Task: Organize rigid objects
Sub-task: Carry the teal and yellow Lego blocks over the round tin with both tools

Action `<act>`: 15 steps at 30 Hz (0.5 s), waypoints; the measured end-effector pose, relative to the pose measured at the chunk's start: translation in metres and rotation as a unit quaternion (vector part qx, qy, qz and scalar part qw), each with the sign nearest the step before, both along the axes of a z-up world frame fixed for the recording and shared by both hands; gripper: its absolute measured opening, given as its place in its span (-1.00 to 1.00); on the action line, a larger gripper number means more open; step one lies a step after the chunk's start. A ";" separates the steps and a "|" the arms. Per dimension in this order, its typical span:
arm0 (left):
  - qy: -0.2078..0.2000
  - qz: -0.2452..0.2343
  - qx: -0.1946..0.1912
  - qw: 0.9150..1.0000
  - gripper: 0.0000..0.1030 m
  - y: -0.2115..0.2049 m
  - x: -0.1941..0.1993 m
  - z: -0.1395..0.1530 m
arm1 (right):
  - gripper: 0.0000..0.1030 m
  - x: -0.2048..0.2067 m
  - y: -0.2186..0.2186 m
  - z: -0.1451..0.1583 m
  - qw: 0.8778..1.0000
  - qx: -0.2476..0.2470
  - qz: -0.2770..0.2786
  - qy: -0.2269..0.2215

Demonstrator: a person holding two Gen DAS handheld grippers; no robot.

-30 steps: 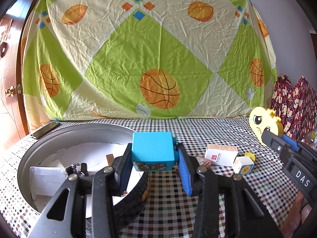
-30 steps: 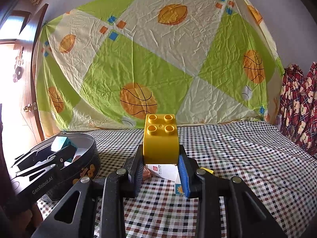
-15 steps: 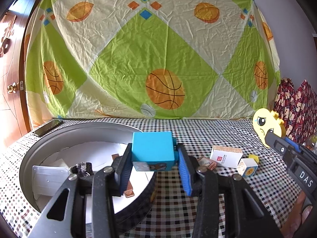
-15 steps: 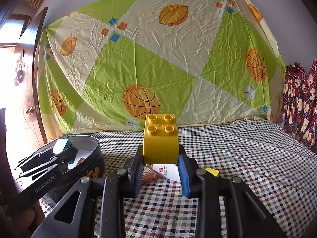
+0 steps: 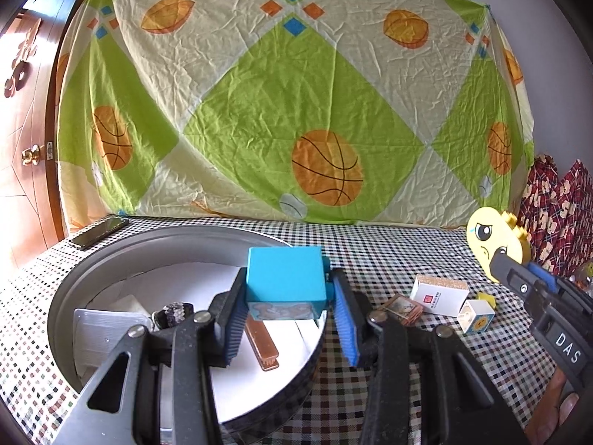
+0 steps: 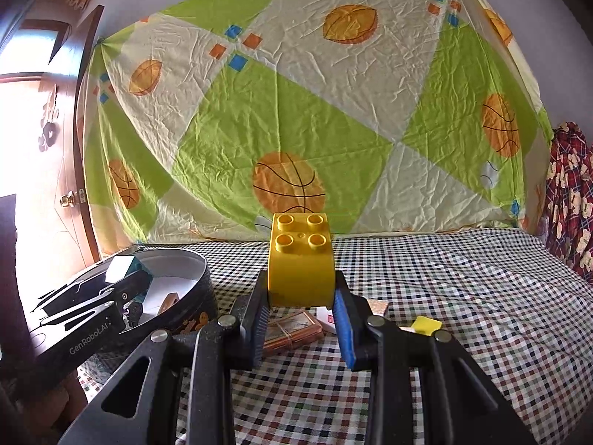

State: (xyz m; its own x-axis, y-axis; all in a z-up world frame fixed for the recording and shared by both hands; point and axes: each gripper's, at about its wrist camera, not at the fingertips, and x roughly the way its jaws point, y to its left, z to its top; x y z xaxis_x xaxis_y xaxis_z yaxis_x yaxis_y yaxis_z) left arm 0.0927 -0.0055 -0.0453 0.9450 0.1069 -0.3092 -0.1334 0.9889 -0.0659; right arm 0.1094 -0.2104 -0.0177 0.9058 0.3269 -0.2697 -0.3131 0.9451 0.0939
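Note:
My left gripper (image 5: 287,300) is shut on a turquoise block (image 5: 283,278) and holds it over the right part of a round metal tin (image 5: 178,237). The tin holds a copper bar (image 5: 261,345), a white flat box (image 5: 103,330) and a small dark beaded thing (image 5: 174,311). My right gripper (image 6: 301,296) is shut on a yellow studded brick (image 6: 301,263), raised above the checked tablecloth (image 6: 463,296). In the left wrist view that brick (image 5: 494,243) shows a drawn face, at the far right. The right wrist view has the left gripper (image 6: 122,289) over the tin (image 6: 185,296) at left.
On the cloth right of the tin lie a brown card stack (image 5: 402,307), a white carton (image 5: 439,293), a small white cube (image 5: 476,315) and a yellow piece (image 5: 486,298). A phone (image 5: 98,231) lies at the back left. A patterned sheet (image 5: 296,111) hangs behind; a wooden door (image 5: 22,148) stands left.
The turquoise block has shifted leftward to sit further over the tin's inside. The right gripper with the yellow brick has drifted toward the tin, and the card stack now shows beneath it.

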 end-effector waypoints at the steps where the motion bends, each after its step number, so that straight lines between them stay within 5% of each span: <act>1: 0.001 0.001 0.001 1.000 -0.19 0.001 0.000 0.000 | -0.34 0.000 0.002 0.000 1.000 -0.001 0.002 0.000; 15: 0.002 0.014 -0.020 1.000 -0.19 0.027 -0.006 0.000 | -0.34 0.003 0.041 0.000 0.999 -0.015 0.032 0.005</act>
State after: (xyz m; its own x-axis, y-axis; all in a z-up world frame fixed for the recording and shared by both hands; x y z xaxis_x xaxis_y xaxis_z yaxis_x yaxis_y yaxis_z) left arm 0.0863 0.0214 -0.0457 0.9403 0.1203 -0.3183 -0.1607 0.9815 -0.1037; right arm 0.1125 -0.1692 -0.0177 0.8803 0.3758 -0.2897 -0.3720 0.9256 0.0702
